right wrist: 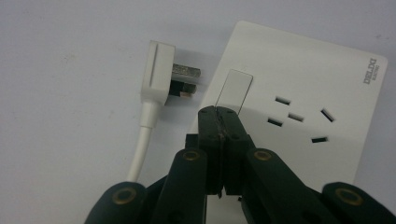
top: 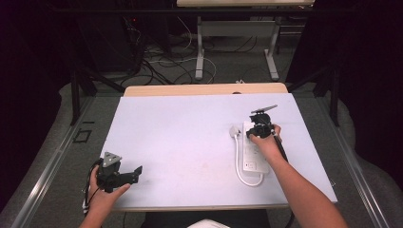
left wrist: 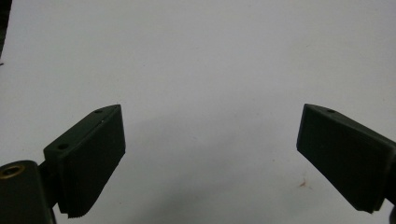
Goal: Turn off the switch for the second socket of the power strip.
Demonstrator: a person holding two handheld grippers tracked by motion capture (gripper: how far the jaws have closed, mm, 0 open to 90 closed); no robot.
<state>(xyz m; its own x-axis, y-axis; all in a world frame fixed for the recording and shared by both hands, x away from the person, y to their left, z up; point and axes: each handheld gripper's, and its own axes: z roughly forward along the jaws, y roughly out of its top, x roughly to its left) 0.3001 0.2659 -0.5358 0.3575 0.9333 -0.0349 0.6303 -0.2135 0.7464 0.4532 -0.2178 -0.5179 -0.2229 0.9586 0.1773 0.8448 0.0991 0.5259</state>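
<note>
Lying flat under the right gripper [right wrist: 219, 112], the white power strip [right wrist: 299, 79] has those jaws pressed together, tips at its rocker switch [right wrist: 233, 91]. Printed "DELIXI" marks its far corner. Its plug [right wrist: 161, 74] rests just left of the tips, prongs facing the strip, cord [top: 242, 173] looping back. Open white table [top: 180, 137] stretches toward the left gripper [left wrist: 210, 154], jaws spread wide over bare surface.
</note>
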